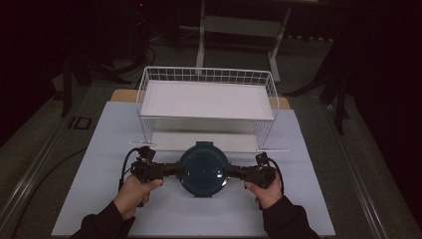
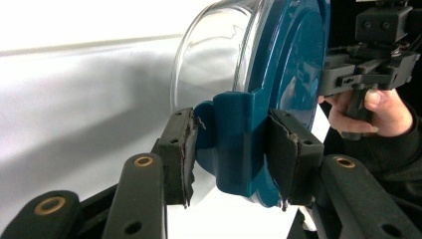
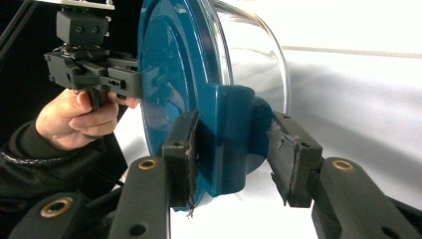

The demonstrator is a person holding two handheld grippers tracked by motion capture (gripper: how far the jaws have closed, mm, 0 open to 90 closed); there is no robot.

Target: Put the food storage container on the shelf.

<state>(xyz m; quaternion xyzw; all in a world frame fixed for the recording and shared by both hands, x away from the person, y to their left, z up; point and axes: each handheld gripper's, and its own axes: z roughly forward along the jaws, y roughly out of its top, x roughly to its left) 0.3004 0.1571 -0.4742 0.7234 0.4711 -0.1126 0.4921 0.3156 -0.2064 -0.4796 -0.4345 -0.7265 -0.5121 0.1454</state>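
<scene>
At the lower centre of the high view, a round clear glass container with a teal plastic lid (image 1: 204, 169) sits between the left gripper (image 1: 175, 171) and the right gripper (image 1: 233, 173). The gripper views add that each clamps a teal side latch (image 2: 233, 142) of the lid; the bowl looks empty, though glare hinders. Just behind stands an empty white wire shelf rack (image 1: 206, 99) on the white mat (image 1: 99, 189), with bare mat toward the frame's bottom edge.

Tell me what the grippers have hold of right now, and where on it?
Both hold the lidded glass container: the left gripper clamps one teal side clip of the lid, the right gripper the opposite clip.
</scene>
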